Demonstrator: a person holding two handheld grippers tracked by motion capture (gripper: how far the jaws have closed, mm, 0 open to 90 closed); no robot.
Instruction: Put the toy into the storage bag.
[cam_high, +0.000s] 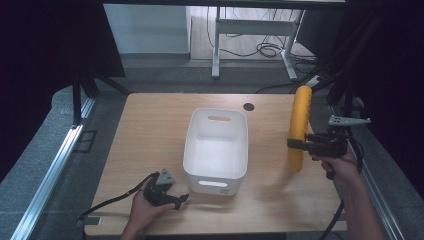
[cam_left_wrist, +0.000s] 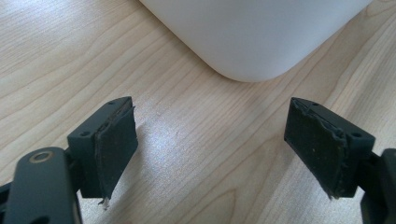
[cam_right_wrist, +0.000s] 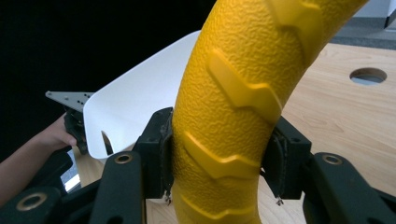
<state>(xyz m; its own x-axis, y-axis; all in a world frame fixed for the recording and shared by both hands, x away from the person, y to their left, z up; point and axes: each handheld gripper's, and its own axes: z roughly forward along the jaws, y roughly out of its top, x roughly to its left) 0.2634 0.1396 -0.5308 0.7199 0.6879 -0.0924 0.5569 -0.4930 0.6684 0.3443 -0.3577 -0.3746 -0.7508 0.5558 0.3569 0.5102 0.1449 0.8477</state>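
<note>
A yellow ring with a tyre-like tread (cam_high: 300, 125) is held upright above the right side of the table, edge-on to the high view. My right gripper (cam_high: 296, 144) is shut on its lower part; in the right gripper view both pads press the ring (cam_right_wrist: 233, 107) from either side. A white plastic bin (cam_high: 216, 150) with handle slots stands in the middle of the table, and nothing shows inside it. My left gripper (cam_high: 181, 201) rests low on the table by the bin's near left corner, jaws wide open with nothing between them (cam_left_wrist: 210, 154). The bin's rounded corner (cam_left_wrist: 252, 37) lies just ahead.
The wooden table (cam_high: 145, 135) has a round cable hole (cam_high: 248, 106) behind the bin. A black frame and cables stand along the right edge (cam_high: 345, 85). A white desk frame (cam_high: 250, 30) stands on the floor beyond.
</note>
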